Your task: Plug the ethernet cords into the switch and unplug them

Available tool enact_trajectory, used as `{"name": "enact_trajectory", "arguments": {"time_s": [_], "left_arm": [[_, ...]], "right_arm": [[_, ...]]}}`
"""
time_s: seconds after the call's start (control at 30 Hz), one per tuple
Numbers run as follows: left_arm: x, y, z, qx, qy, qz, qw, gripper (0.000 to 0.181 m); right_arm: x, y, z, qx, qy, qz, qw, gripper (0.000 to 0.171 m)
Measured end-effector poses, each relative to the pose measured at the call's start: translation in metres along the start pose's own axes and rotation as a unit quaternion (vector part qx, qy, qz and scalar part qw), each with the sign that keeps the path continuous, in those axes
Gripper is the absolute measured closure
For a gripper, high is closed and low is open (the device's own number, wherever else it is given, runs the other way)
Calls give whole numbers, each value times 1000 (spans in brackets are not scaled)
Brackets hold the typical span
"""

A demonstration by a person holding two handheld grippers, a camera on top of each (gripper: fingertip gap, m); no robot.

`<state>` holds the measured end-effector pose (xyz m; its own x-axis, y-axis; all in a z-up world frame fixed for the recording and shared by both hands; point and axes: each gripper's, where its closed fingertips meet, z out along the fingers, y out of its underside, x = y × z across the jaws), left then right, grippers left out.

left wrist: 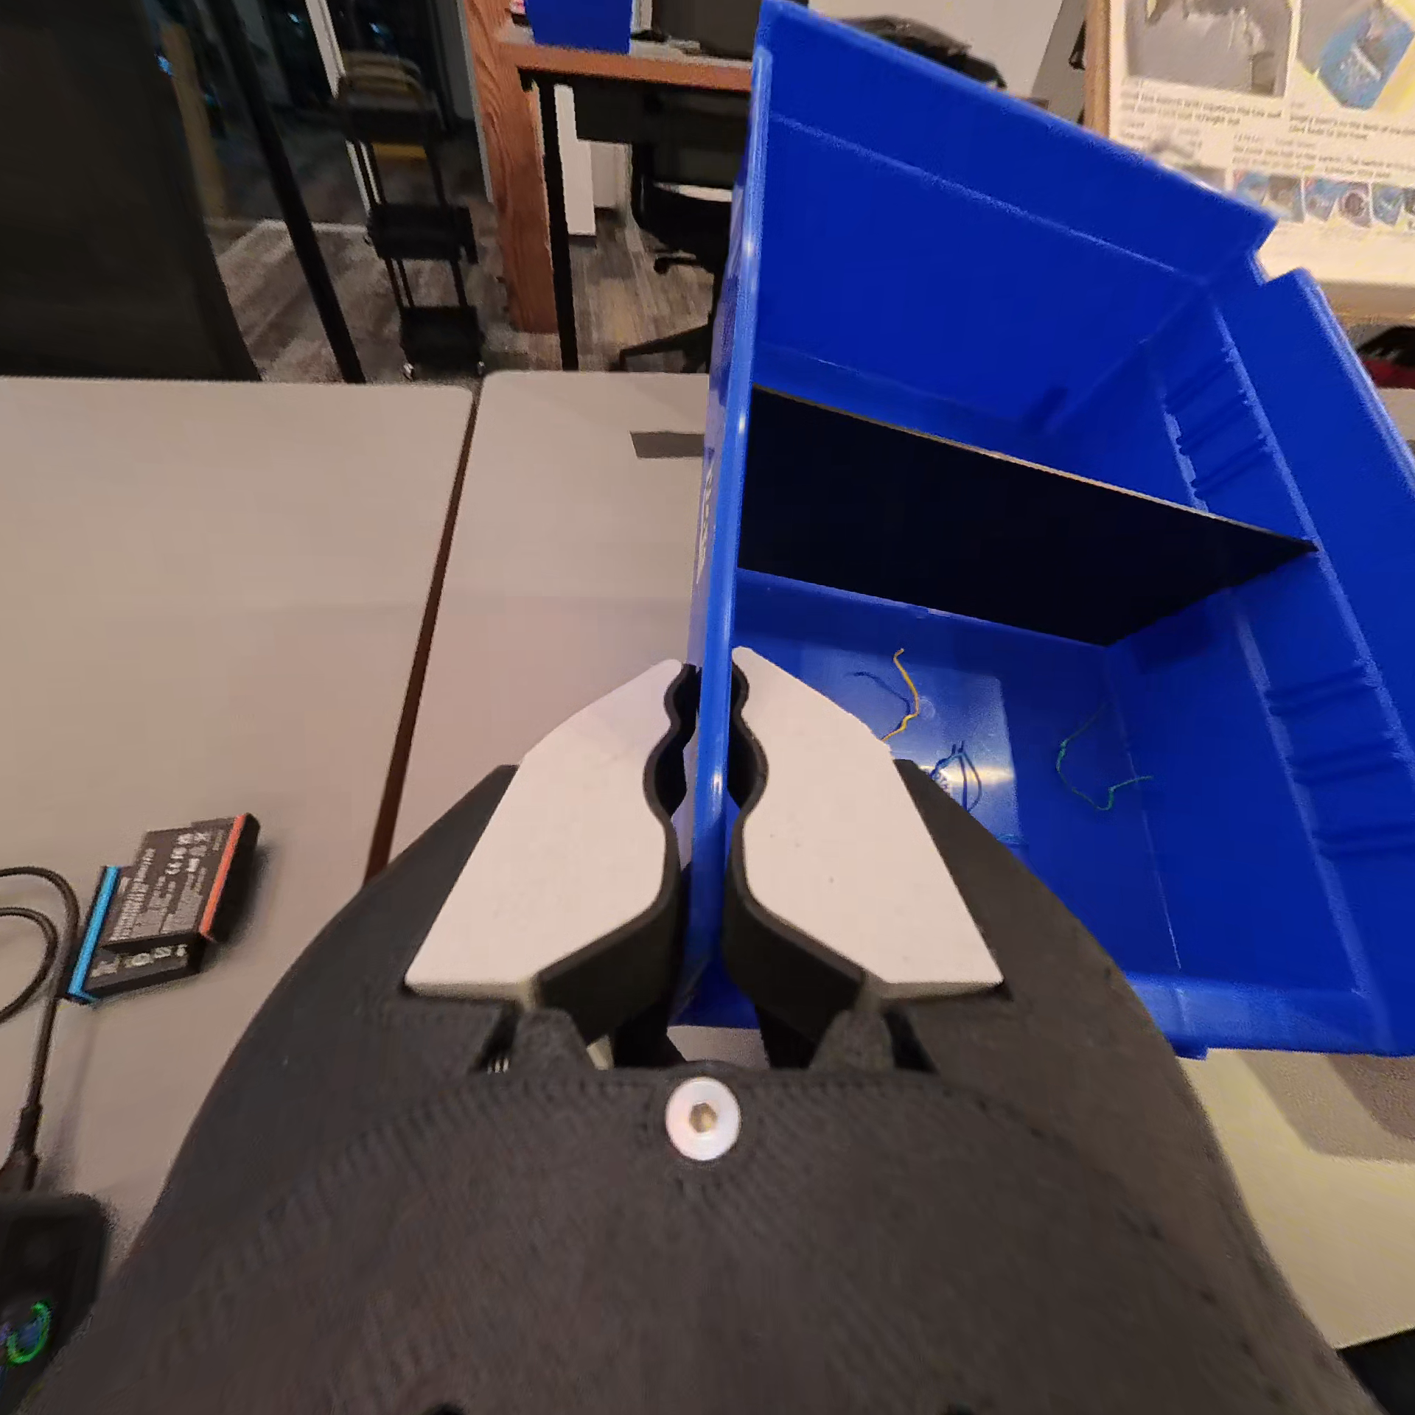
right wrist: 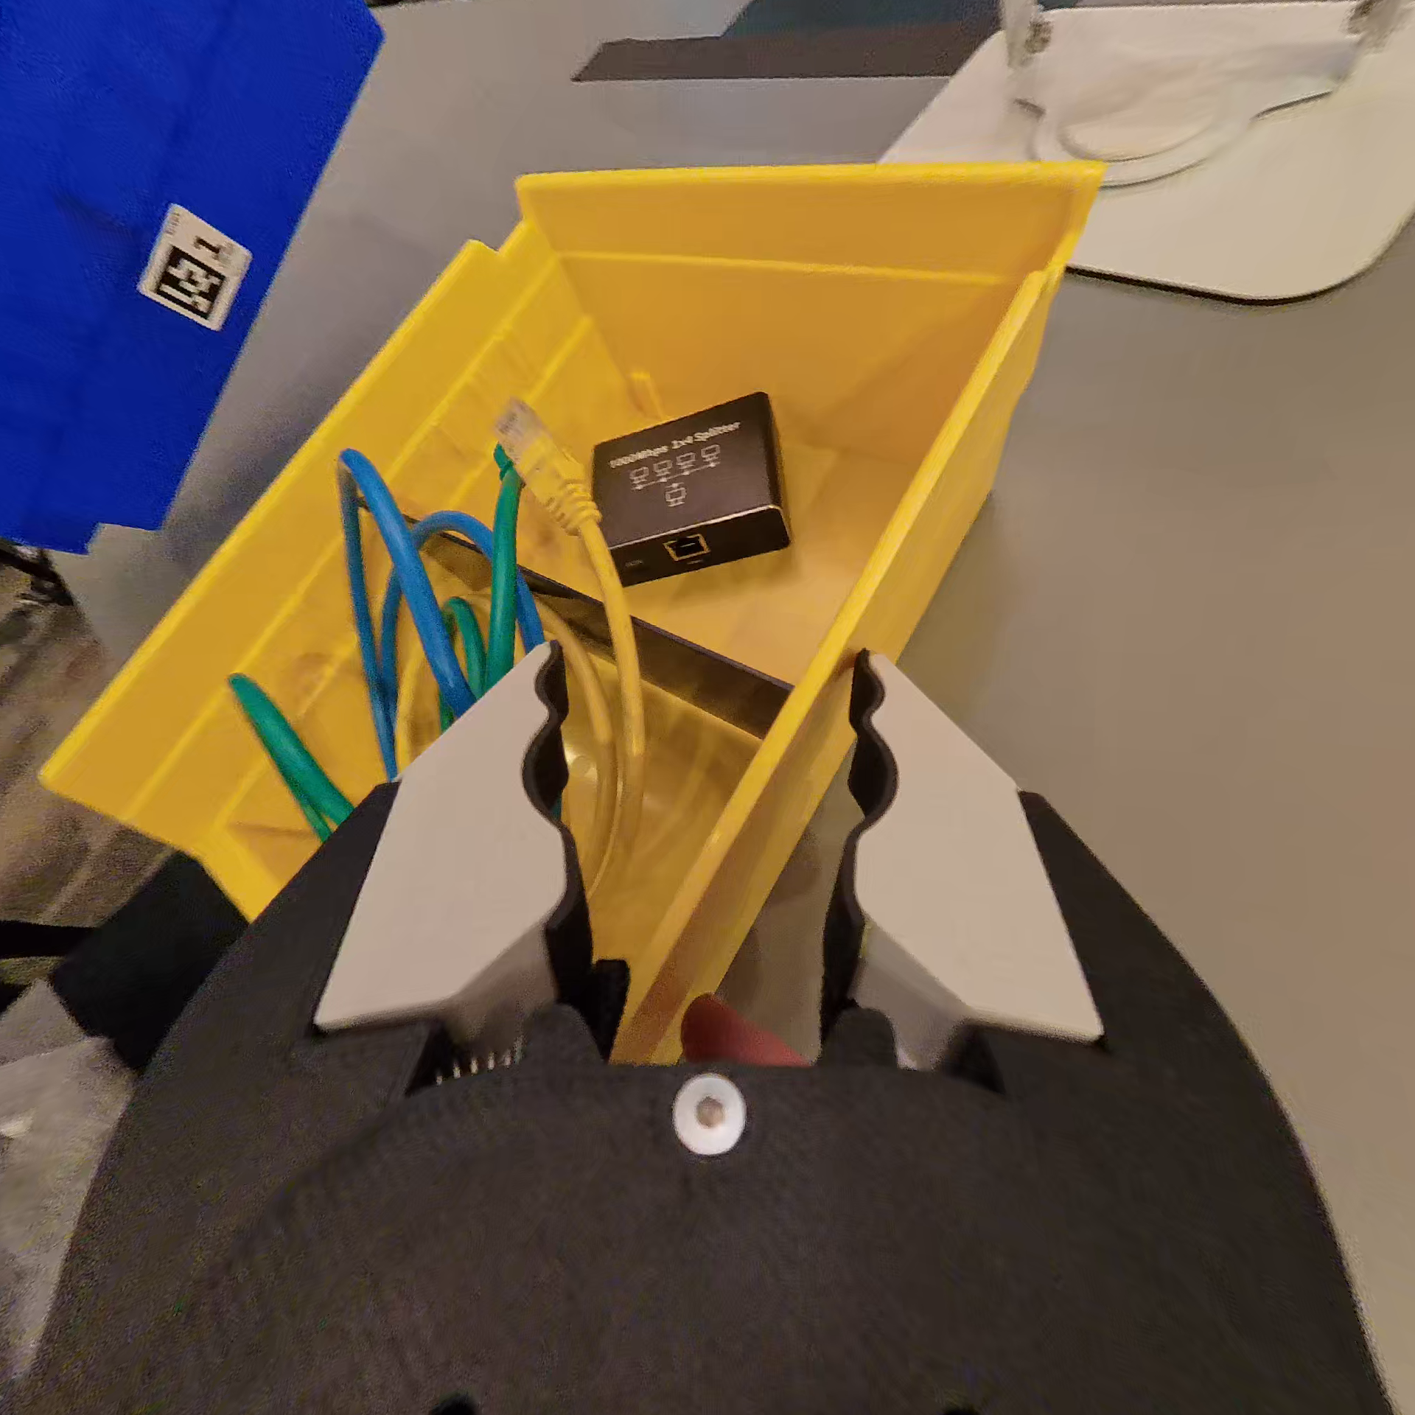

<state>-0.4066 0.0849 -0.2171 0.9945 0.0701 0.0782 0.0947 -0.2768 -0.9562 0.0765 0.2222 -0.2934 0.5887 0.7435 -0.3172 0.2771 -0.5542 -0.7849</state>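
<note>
Nearest in the left wrist view, we see the left hand-held gripper [left wrist: 714, 681] clamped on the side wall of the blue bin [left wrist: 1072, 842], one finger outside and one inside. The bin looks tipped or lifted; its near compartment holds only a few wire scraps [left wrist: 911, 700], and a black divider [left wrist: 995, 536] closes it off behind.

In the right wrist view, the right hand-held gripper [right wrist: 708, 670] stands apart, straddling the right wall of the yellow bin [right wrist: 796, 827] without pinching it.

We judge the step in hand to be setting the bins aside or steady before the cords come out. To do it well, we would ease the blue bin flat onto the counter [left wrist: 230, 612] before letting go, and lift the right gripper clear of the yellow wall before reaching in.

Inside the yellow bin, the yellow cord [right wrist: 612, 605], blue cord [right wrist: 383, 559] and green cord [right wrist: 501, 582] lie tangled in the near compartment. The yellow cord's plug [right wrist: 528, 440] rises over a dark divider [right wrist: 689, 658] toward the black switch [right wrist: 689, 490], which lies flat in the far compartment, one port facing us.

Room is tight: bin walls flank the cords, and the blue bin hangs close at the left. The counter seam [left wrist: 421, 612] and the batteries [left wrist: 165, 903] toward the counter's left side leave open surface beyond.
</note>
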Motion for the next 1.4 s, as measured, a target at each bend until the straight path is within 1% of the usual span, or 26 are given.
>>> {"name": "enact_trajectory", "arguments": {"time_s": [0.13, 0.2, 0.37, 0.47, 0.5, 0.6, 0.67, 0.73, 0.83, 0.9, 1.03, 1.13, 1.23, 1.3, 1.4], "left_arm": [[2, -17, -11, 21, -8, 18, 1000, 176], [3, -25, -16, 32, -10, 19, 999, 176], [3, -50, -33, 75, -5, 4, 997, 176], [8, -67, -43, 97, -4, 12, 995, 176], [11, -74, -46, 101, -4, 18, 995, 176], [26, -90, -53, 115, 6, 36, 993, 176], [37, -99, -57, 122, 17, 43, 991, 176], [48, -108, -60, 133, 26, 48, 990, 176], [70, -119, -60, 144, 44, 46, 988, 176], [89, -122, -56, 147, 61, 46, 986, 176], [139, -121, -40, 131, 93, 53, 986, 176], [185, -111, -19, 110, 126, 43, 985, 176], [239, -96, 4, 83, 171, 34, 981, 176], [275, -82, 16, 60, 200, 42, 977, 176], [327, -61, 31, 26, 230, 66, 970, 176]], "right_arm": [[-37, -7, 16, 13, -25, 14, 1000, 88], [-54, -9, 28, 21, -29, 9, 999, 87], [-95, -22, 60, 49, -44, 39, 997, 79], [-122, -26, 84, 50, -53, 24, 997, 81], [-132, -27, 93, 51, -64, 23, 996, 80], [-165, -30, 115, 37, -123, 26, 991, 69], [-171, -34, 120, 37, -121, 8, 992, 64], [-165, -43, 115, 53, -108, 1, 993, 63], [-141, -65, 90, 99, -81, 3, 992, 65], [-125, -81, 63, 139, -70, 2, 988, 68], [-106, -108, -8, 241, -78, -4, 967, 73], [-107, -120, -69, 329, -114, -4, 937, 72], [-102, -121, -121, 389, -115, 4, 914, 64], [-100, -115, -143, 405, -108, 3, 908, 58], [-98, -104, -170, 431, -105, 9, 896, 56]]}}
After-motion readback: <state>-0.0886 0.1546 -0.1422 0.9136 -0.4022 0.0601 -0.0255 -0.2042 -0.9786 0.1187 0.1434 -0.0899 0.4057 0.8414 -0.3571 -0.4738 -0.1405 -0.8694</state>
